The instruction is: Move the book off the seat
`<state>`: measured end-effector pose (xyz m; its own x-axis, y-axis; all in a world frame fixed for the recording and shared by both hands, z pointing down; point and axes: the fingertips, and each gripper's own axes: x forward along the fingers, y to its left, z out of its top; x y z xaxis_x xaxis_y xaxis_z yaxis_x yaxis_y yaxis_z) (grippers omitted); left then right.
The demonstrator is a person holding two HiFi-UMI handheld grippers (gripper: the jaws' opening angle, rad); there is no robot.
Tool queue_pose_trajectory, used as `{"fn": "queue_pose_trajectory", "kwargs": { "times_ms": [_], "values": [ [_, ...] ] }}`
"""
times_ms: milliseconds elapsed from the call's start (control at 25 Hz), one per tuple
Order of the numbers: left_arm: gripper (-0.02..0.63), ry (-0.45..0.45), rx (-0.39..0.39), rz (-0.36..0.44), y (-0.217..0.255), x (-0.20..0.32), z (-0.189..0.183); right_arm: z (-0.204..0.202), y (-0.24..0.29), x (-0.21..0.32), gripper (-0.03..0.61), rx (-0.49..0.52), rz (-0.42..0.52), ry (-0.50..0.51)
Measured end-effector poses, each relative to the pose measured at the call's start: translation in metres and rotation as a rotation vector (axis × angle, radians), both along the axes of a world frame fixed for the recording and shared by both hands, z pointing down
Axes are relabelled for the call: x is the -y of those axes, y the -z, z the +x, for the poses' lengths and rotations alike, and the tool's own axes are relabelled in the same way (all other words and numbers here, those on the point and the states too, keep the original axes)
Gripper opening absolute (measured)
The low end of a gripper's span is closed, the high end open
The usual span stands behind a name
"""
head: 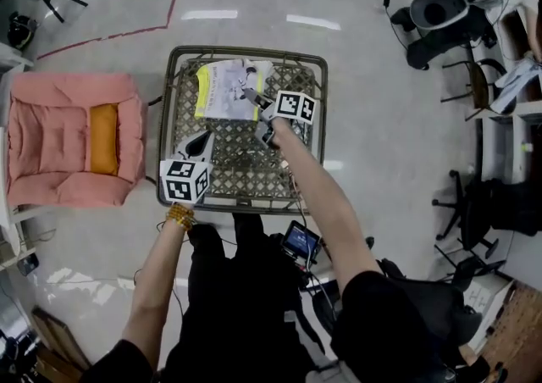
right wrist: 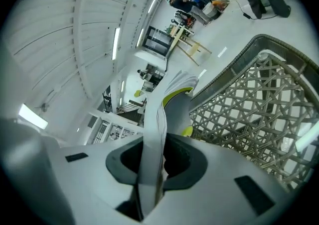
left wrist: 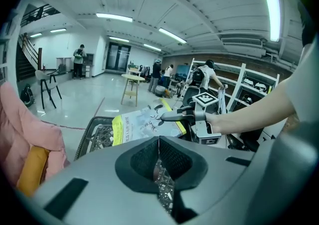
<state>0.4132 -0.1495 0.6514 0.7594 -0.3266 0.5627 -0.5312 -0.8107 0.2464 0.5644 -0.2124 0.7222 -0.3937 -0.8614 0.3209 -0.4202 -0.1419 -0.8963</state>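
A thin white book (head: 229, 89) with a yellow spine is tilted up over the far half of the woven wicker seat (head: 246, 201). My right gripper (head: 256, 102) is shut on the book's right edge. In the right gripper view the book's pages (right wrist: 154, 134) run edge-on between the pads, with the seat's weave (right wrist: 259, 104) below. My left gripper (head: 201, 142) hovers over the seat's near left part, shut with nothing in it. From the left gripper view, the book (left wrist: 142, 123) and the right gripper (left wrist: 167, 116) show ahead, above the seat's rim (left wrist: 94, 134).
A pink armchair (head: 72, 140) with an orange cushion (head: 103, 137) stands left of the seat. Office chairs (head: 440, 8) and shelving crowd the right side. A red tape line (head: 118, 32) crosses the floor beyond. A wooden stool (left wrist: 130, 87) and people stand far off.
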Motion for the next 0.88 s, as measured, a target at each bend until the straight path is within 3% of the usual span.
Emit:
{"fn": "queue_pose_trajectory", "kwargs": {
  "times_ms": [280, 480, 880],
  "values": [
    [0.012, 0.011, 0.020, -0.034, -0.016, 0.003, -0.018, 0.013, -0.035, 0.013, 0.072, -0.101, -0.087, 0.007],
    [0.012, 0.016, 0.030, -0.053, -0.031, -0.012, -0.009, 0.063, -0.057, 0.000, 0.074, -0.138, -0.125, -0.053],
    [0.012, 0.018, 0.046, -0.093, -0.050, -0.023, -0.007, 0.089, -0.103, -0.017, 0.117, -0.264, -0.246, -0.057]
  ]
}}
